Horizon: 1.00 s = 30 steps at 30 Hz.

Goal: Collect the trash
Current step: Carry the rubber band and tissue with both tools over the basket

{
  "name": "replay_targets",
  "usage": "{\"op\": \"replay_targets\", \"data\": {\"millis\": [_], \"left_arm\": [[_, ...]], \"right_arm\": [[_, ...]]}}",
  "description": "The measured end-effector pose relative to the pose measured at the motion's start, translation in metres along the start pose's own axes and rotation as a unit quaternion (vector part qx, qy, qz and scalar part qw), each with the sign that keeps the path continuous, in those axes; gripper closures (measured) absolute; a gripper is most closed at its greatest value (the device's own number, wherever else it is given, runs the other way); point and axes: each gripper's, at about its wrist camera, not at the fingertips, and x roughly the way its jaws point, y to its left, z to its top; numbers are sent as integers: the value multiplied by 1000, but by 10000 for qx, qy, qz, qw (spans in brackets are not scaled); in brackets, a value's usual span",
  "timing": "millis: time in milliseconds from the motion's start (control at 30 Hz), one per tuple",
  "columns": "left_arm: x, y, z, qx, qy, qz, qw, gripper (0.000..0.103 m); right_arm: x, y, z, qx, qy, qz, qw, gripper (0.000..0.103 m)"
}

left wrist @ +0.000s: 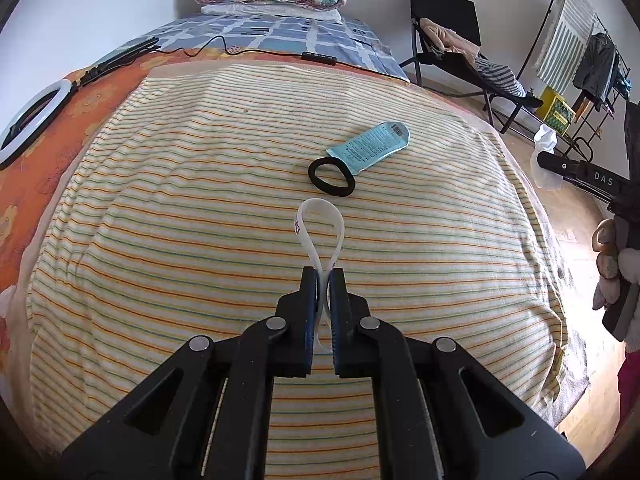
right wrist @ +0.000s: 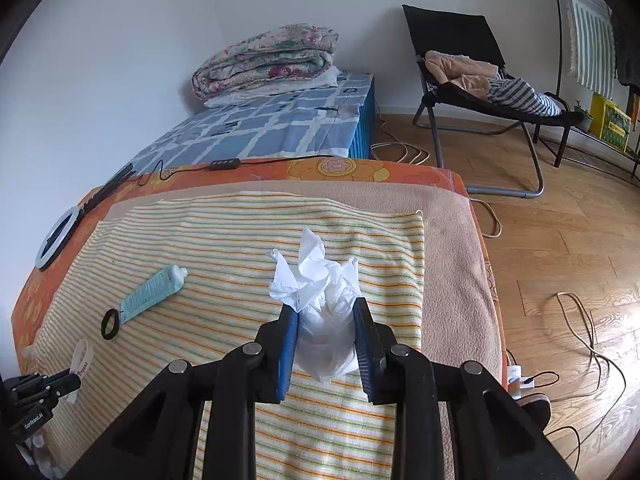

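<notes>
The left gripper [left wrist: 325,276] is clamped on a looped white strip [left wrist: 320,220] and the right gripper [right wrist: 326,312] on crumpled tissue [right wrist: 316,276], both just above the striped towel [left wrist: 200,200], so pickup looks done; next, a bin I cannot see.

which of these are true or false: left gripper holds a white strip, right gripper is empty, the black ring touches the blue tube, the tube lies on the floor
1. The left gripper holds a white strip: true.
2. The right gripper is empty: false, it is shut on crumpled white tissue.
3. The black ring touches the blue tube: true, the tube's flat end overlaps it.
4. The tube lies on the floor: false, it lies on the striped cloth.
</notes>
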Motion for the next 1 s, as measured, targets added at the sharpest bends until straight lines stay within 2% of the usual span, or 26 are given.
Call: {"op": "replay_targets", "data": {"millis": [100,500,733,1000], "left_arm": [[-13,-1,-4,-7,-25,-37,10000,99],[-83,-4,-34,86,-206,-215,9995,99],[-121,1,-61,107,-248,-352,9990,99],[-146,4,-105,275,-83,-481,9984,99]], "right_arm": [[-16,18,-14,5,61,247,9997,76],[-89,93,-80,-254,202,696,9970,76],[-129,132,-114,-412,202,752,9961,76],[-164,177,-170,-582,390,766,9946,75]]}}
